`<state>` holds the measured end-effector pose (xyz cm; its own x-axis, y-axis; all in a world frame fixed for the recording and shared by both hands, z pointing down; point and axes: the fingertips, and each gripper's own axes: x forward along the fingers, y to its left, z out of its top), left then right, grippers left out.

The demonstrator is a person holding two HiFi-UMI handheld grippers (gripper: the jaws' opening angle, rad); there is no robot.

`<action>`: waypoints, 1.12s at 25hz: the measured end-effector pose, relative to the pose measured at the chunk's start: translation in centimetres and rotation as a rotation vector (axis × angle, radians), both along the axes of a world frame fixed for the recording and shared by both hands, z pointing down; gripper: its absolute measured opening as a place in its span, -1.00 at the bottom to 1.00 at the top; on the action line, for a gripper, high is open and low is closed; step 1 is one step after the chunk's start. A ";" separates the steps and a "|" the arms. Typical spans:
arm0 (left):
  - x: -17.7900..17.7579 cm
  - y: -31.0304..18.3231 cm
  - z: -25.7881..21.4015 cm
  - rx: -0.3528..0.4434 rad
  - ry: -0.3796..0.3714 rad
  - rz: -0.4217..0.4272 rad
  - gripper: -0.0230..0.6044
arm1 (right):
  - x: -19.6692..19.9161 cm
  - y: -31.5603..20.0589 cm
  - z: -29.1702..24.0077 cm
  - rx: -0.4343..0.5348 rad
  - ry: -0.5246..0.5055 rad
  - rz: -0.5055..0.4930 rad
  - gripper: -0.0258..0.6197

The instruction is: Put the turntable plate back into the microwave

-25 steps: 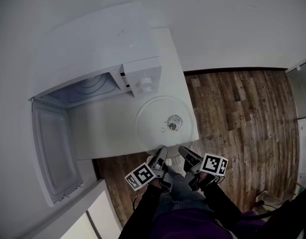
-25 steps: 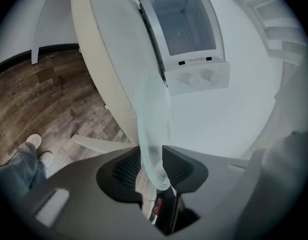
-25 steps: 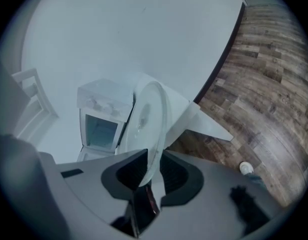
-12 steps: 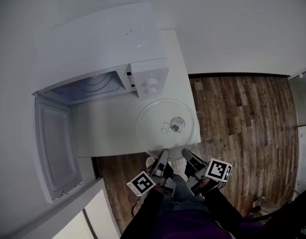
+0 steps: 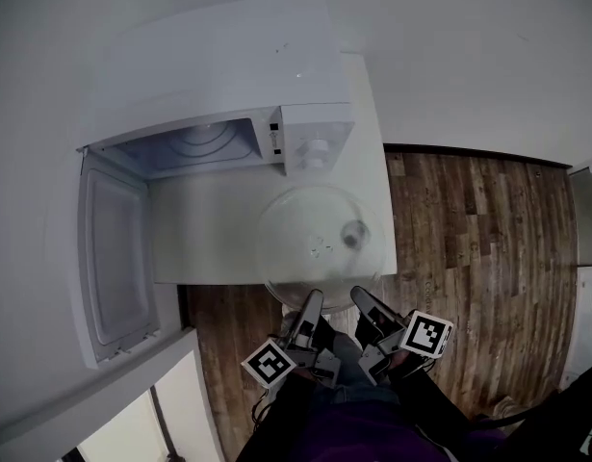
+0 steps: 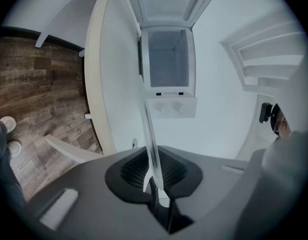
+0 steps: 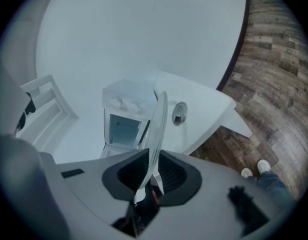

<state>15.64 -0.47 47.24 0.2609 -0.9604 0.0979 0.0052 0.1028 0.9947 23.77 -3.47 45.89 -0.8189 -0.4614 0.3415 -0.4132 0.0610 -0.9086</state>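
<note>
- Glass turntable plate [image 5: 310, 239] is held over the table's [image 5: 204, 243] front right corner, just in front of the open microwave [image 5: 228, 75]
- left tool [image 5: 313, 301] pinches its near rim, jaws easing apart slightly; right tool [image 5: 361, 298] grips the same rim, jaws closing

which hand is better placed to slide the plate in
Left, probably. Both hold the plate by its near rim, but the left gripper is on the side of the open microwave, so it can lead. Its fingers are opening on the rim; the right gripper is closing on it.
</note>
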 end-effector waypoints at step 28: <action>-22.7 -5.8 -4.5 0.131 -0.216 -0.123 -0.77 | -23.3 -6.3 -3.7 0.198 -0.109 -0.212 -0.67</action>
<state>-7.06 -6.32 42.72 0.1281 -0.9917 0.0113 -0.2039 -0.0151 0.9789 0.45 -9.72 42.22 -0.9309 -0.3247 0.1672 -0.2733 0.3154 -0.9088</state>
